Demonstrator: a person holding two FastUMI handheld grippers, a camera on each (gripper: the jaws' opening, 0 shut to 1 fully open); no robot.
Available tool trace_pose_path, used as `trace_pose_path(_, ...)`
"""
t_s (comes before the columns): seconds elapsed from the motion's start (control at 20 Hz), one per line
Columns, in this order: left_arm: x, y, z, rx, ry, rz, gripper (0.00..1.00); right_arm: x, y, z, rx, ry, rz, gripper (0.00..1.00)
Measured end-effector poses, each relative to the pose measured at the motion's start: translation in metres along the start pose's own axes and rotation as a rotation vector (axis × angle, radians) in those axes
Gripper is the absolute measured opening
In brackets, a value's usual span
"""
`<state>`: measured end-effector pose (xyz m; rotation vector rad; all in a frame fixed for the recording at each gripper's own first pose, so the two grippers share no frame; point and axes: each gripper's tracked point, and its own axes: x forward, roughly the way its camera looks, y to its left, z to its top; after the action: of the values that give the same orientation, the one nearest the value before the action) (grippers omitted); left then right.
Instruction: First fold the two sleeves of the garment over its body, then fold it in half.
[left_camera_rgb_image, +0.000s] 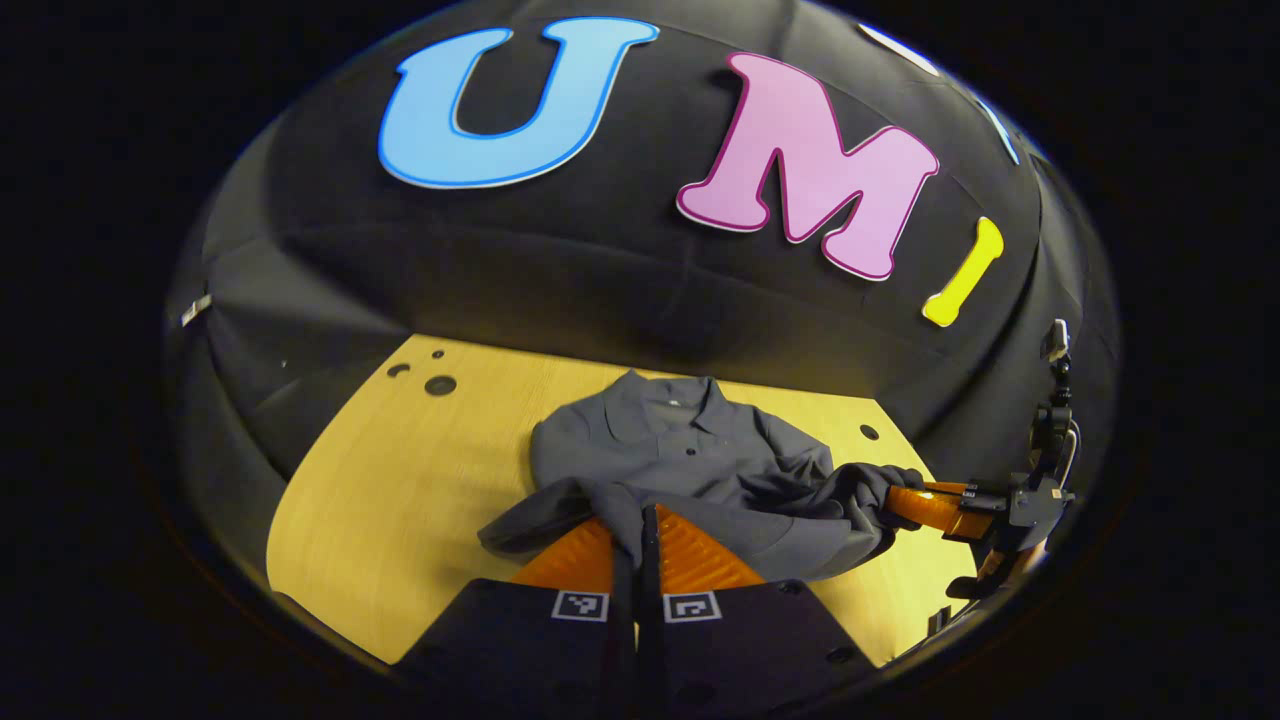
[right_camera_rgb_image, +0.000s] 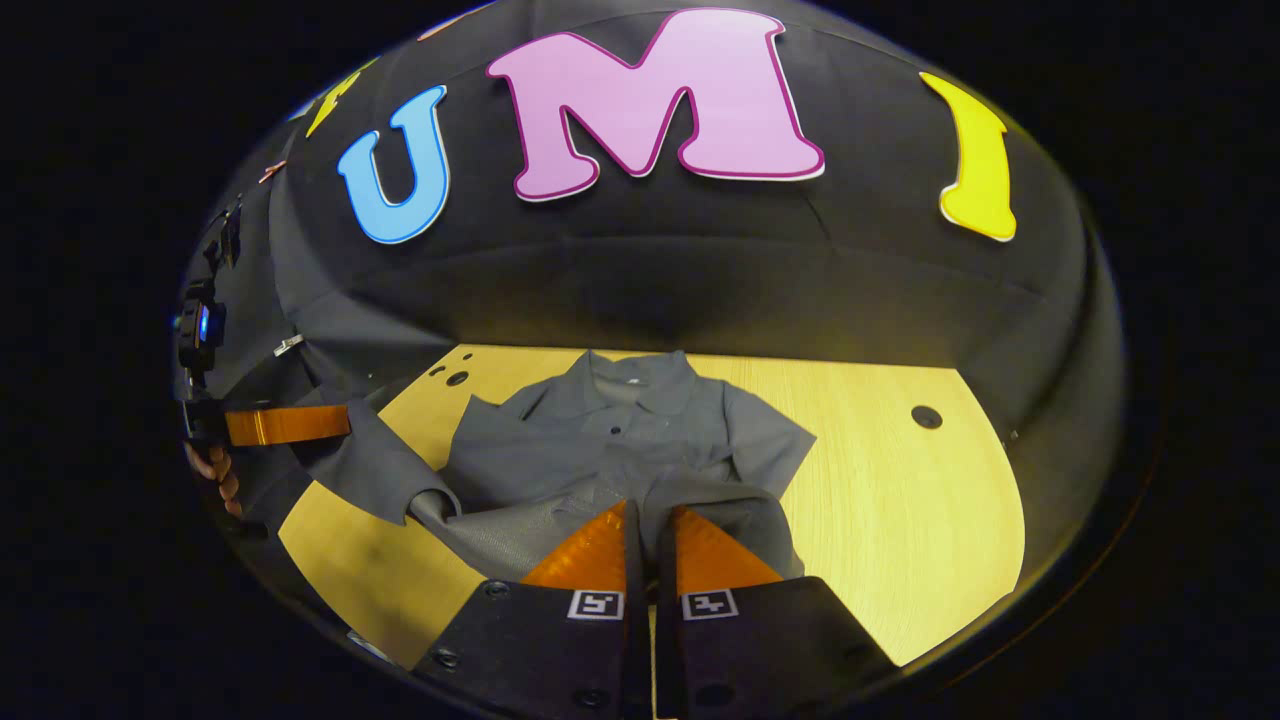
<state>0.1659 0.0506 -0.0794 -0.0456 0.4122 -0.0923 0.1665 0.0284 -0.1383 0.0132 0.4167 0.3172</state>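
Two grippers grip the hem end of one grey garment (left_camera_rgb_image: 680, 450) lying on a wooden table (left_camera_rgb_image: 400, 500). Left gripper (left_camera_rgb_image: 637, 520), left gripper view: its jaws are drawn nearly together, with a fold of cloth pinched between the fingers and raised off the table; the shirt body and collar lie directly ahead of the tips. Right gripper (right_camera_rgb_image: 650, 515), right gripper view: fingers likewise closed to a narrow slit, clamped on the fabric edge, which drapes over both tips; the collar (right_camera_rgb_image: 635, 375) lies straight ahead, near the booth wall. Each gripper also appears in the other's view, off to the side, its fingers buried in bunched cloth held above the table. A hand (right_camera_rgb_image: 215, 475) grasps the left tool's handle. Short sleeves lie beside the body, the far-right one (right_camera_rgb_image: 770, 435) spread flat.
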Motion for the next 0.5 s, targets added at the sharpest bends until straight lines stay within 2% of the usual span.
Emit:
trace_pose_path(0.3,0.064,0.003,0.040,0.072,-0.065,0.001,0.06,0.043,-0.020,0.052,-0.028,-0.082,-0.025,0.06)
trace_pose_path(0.5,0.116,0.024,0.043,0.100,-0.062,0.047,0.06,0.079,-0.029,0.073,-0.044,-0.121,-0.032,0.06)
